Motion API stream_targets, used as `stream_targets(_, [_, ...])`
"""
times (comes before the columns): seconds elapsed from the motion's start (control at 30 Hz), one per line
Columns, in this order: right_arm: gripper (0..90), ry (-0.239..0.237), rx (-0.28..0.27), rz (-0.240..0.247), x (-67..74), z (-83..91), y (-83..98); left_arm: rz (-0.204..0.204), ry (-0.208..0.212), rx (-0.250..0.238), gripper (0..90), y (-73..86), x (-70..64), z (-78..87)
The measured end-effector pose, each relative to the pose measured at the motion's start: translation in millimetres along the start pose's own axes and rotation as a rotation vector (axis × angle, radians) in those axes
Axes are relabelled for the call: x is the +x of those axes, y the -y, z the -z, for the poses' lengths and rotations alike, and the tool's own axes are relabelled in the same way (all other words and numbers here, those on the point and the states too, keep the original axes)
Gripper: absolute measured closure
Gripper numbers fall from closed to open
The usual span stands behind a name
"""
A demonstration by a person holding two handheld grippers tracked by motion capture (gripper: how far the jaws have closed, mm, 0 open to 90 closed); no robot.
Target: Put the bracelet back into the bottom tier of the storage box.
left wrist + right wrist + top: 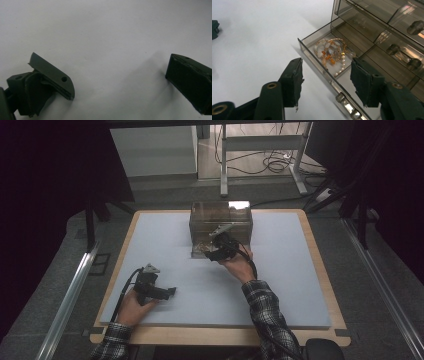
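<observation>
Item: smoky clear-plastic drawer chest [220,222], far-middle tabletop; bottom drawer [325,68] out, holding beaded gold-and-pearl bracelets [332,53].
Right tool [325,80] half open, gripping nothing, astride drawer front (risk: snagging rim, dragging chest). Left tool [120,77] wide, empty.

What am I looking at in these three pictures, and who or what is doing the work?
A person sits at a table holding hand-operated tongs in each hand. The wide picture comes from a fixed camera above. The other two come from small cameras riding on each pair of tongs, looking along the black jaws. On the table stands a smoky clear drawer box. Its bottom drawer is pulled out, with beaded jewellery lying inside. The right tongs hang over the drawer's front, jaws apart, gripping nothing. The left tongs rest apart from the box over bare table, open and holding nothing.
</observation>
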State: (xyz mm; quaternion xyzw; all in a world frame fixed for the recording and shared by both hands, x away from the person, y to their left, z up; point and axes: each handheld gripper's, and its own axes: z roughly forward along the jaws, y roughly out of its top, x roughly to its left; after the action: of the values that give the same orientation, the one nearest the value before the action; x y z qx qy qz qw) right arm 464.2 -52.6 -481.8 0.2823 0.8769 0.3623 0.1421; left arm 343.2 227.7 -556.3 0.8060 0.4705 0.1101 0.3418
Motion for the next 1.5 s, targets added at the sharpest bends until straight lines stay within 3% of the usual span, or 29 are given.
stream_targets(0.23, [38.1,0.017,0.013,-0.001,-0.8,6.3,4.5,0.001,0.001,-0.001,0.0,0.0,-0.1,0.0])
stream_targets(0.93, [30.6,0.004,0.032,-0.007,1.4,23.7,18.7,0.001,0.0,-0.001,0.0,0.0,-0.1,0.0])
stream_targets(1.5, [26.9,0.018,0.048,-0.024,-3.1,39.5,40.2,0.001,0.001,-0.001,0.0,0.0,-0.1,-0.1])
